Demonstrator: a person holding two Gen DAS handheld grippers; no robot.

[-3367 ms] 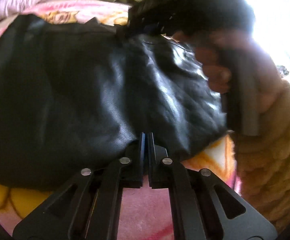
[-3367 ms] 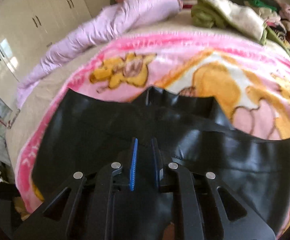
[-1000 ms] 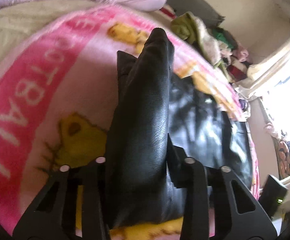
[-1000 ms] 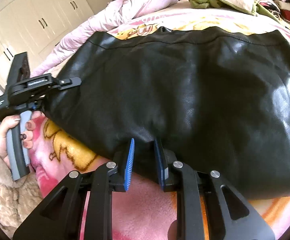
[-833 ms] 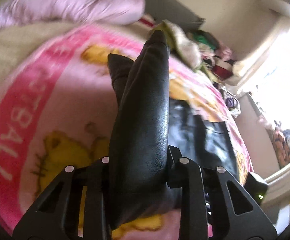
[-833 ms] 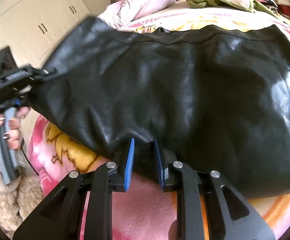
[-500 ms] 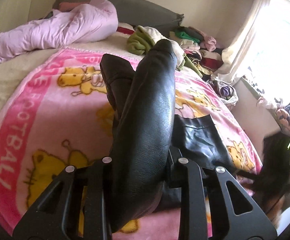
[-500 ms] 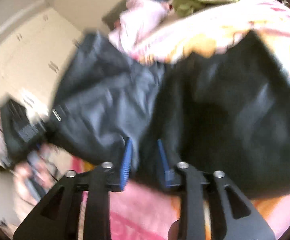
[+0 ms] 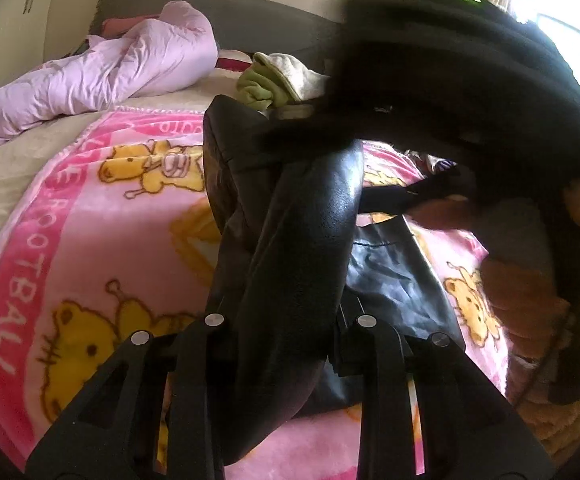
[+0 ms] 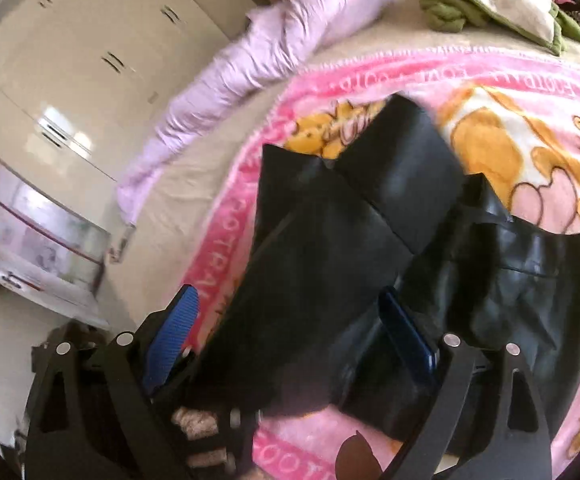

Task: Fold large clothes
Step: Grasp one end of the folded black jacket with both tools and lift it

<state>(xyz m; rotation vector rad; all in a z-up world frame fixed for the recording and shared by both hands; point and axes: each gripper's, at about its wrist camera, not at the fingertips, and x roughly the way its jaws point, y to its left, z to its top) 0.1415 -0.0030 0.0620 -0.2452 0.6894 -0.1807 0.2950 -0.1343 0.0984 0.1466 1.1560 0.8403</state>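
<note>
Left gripper (image 9: 290, 320) clamps a raised fold of the black leather garment (image 10: 370, 240) over the pink blanket (image 9: 90, 220) — ready to lay over; right gripper (image 10: 290, 340) jaws are opening, pads clear of it.

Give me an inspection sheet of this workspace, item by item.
Surface: bed with pink cartoon blanket.
Job's things: black leather garment, partly folded, one end lifted.
Clutter: lilac duvet; green and cream clothes pile.
Grippers: left gripper shut on the garment; right gripper jaws opening, pads off the garment that lies between them.
Cables: a thin dark cord by the sleeve at the right of the left view.
Surroundings: white wardrobe; bright window.
</note>
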